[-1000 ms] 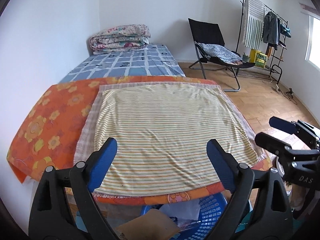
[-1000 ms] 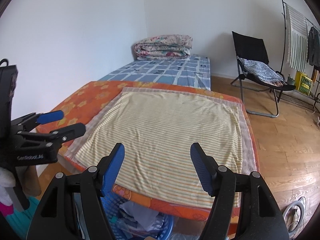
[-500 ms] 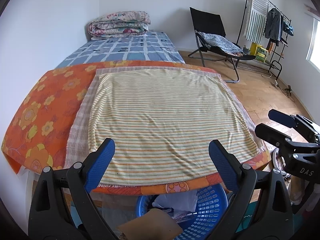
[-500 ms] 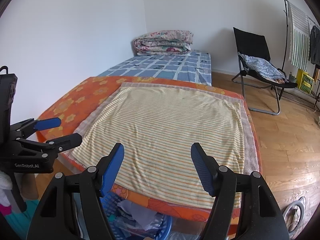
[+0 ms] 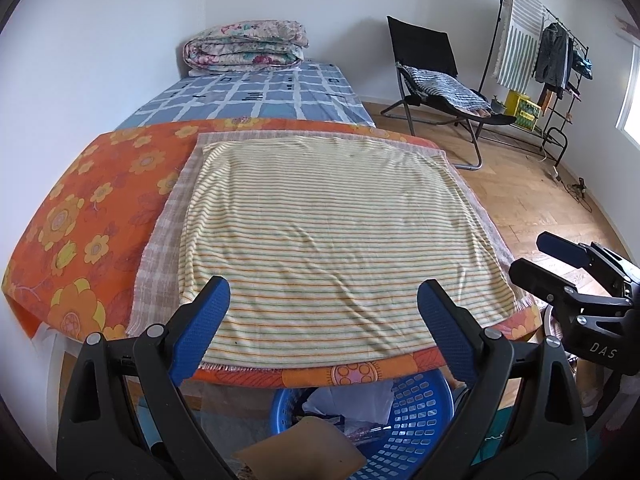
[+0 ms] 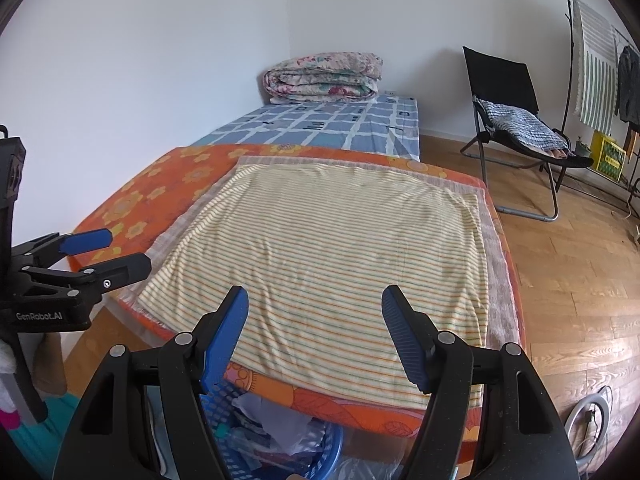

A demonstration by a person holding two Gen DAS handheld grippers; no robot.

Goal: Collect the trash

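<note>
Striped towel (image 5: 332, 236), perforated blue basket (image 5: 412, 420).

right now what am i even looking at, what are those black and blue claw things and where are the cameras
The claws are two hand-held grippers; a person carries one in each hand, there is no robot arm. Each has a wide-angle camera looking out along its two blue-padded fingers.

One picture is from the left gripper; the right gripper shows at its right edge. The other is from the right gripper, with the left one at its left edge. Both are open and hold nothing.

Ahead lies a striped cloth spread flat on an orange flowered cover. I see no trash on top of it. Below the near edge stands a blue basket with paper and scraps inside.
</note>
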